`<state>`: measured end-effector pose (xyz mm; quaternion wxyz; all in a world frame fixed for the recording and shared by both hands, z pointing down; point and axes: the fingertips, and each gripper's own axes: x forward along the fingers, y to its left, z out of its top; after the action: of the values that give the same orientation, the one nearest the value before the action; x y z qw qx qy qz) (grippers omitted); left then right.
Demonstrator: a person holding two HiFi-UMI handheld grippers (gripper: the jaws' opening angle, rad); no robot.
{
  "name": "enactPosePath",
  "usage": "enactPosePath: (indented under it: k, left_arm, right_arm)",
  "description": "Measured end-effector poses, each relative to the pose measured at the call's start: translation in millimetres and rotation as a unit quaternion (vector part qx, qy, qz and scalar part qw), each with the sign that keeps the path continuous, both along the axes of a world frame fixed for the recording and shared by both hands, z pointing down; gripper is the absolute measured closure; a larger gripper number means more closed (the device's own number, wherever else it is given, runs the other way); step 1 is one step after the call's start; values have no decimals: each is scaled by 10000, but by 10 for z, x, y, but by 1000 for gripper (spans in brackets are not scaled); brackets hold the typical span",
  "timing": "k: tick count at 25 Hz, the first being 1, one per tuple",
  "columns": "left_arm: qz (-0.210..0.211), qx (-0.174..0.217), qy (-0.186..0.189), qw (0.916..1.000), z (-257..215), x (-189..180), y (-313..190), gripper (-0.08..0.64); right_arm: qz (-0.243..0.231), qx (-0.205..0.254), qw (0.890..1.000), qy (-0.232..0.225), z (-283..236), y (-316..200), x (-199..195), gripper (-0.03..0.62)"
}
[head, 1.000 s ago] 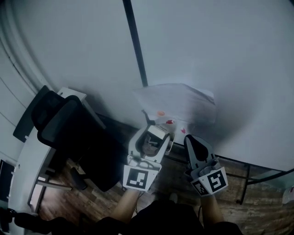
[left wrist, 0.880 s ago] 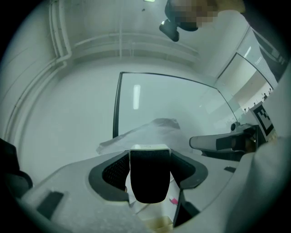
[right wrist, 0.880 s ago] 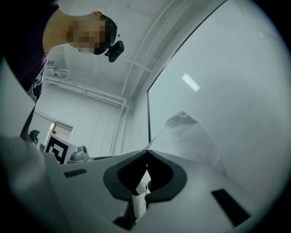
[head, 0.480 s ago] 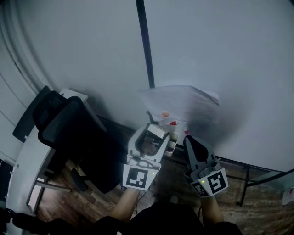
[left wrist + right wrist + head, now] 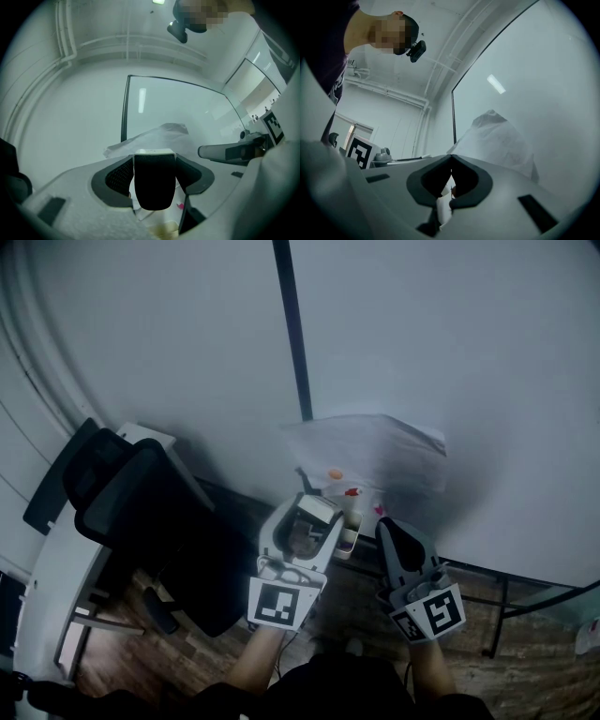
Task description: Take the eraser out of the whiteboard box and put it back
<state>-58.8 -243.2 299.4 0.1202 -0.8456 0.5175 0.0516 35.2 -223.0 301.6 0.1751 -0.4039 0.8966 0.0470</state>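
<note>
Hiding most of whiteboard box (image 5: 351, 538): eraser (image 5: 154, 187) in L claw (image 5: 155, 164); R claw (image 5: 451, 161) pinched

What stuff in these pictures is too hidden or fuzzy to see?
Whiteboard box: head view, mostly behind the left tongs and dim; its contents can't be told.
Eraser: left gripper view, its sides are covered by the tongs' pads.
Orange spot and red spot: head view, too small and blurry to name.
Box again: right gripper view, nearly all behind the shut right tongs.
</note>
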Motion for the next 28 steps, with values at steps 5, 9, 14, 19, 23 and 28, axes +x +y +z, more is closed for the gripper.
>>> enactPosePath:
  k: [5,9,14,19,23,28]
  left_arm:
    - [-18,-60,29,10000,58,-16,-39,304]
    - [-27,-157,34,9999,148,-14,-91,304]
    - [8,-329,-7,9995,355,39,-236,304]
    - [104,-572,-62,9983,712,133,-436,304]
    - [116,-758,-121,9970,978,166,-603,304]
    - [146,-979,-59,9951,1233,279,-772,304]
  right_arm:
    - [0,-69,10000,6,60,-28,-7,589]
    - [36,-116,9999,1,100,-56,-1,589]
    - [107,-240,9997,-24,181,-116,12,589]
    - [267,-503,9983,76,458,-208,58,589]
    - [420,-748,9960,247,741,-330,69,589]
    - [469,-1116,9925,139,1024,-443,87,589]
